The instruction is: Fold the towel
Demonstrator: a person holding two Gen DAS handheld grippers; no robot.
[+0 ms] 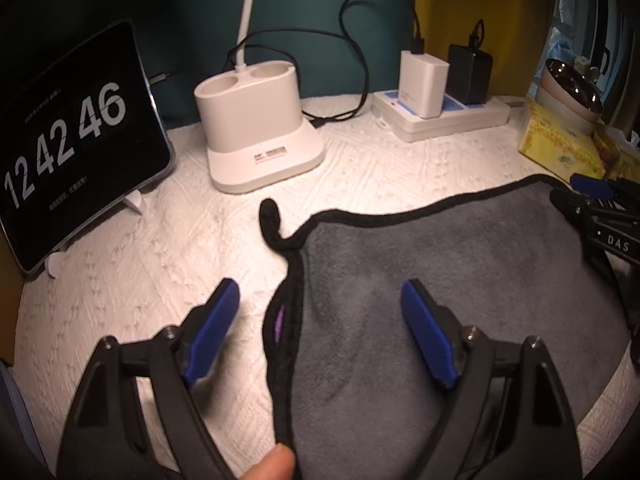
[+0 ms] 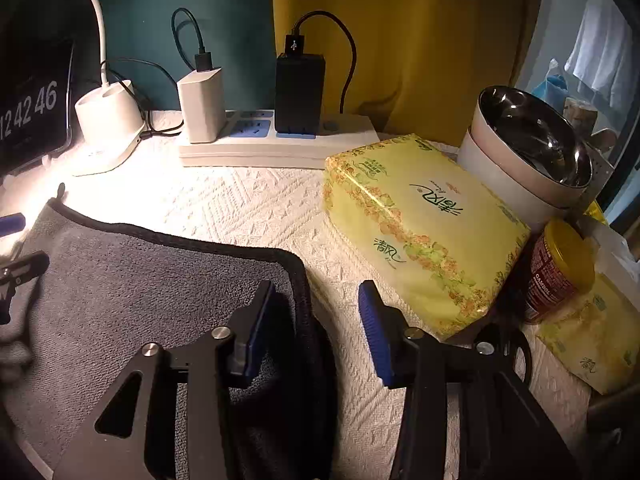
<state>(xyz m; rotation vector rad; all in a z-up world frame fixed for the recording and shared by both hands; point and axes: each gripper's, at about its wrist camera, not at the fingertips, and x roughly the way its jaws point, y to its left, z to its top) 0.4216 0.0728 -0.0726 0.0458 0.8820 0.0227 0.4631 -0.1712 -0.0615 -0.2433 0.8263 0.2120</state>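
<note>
A grey towel (image 1: 440, 256) with black trim lies folded on the white textured cloth; it also shows in the right wrist view (image 2: 140, 280). A black hanging loop (image 1: 270, 216) sticks out at its far left corner. My left gripper (image 1: 320, 300) is open and straddles the towel's left edge, one blue pad over the cloth and one over the towel. My right gripper (image 2: 316, 312) is open and straddles the towel's right edge. The right gripper also shows at the right rim of the left wrist view (image 1: 600, 216).
A tablet clock (image 1: 68, 144) leans at the far left. A white lamp base (image 1: 256, 128), a power strip (image 2: 276, 140) with chargers, yellow tissue packs (image 2: 416, 228), stacked bowls (image 2: 528, 148) and a red jar (image 2: 556, 272) crowd the back and right.
</note>
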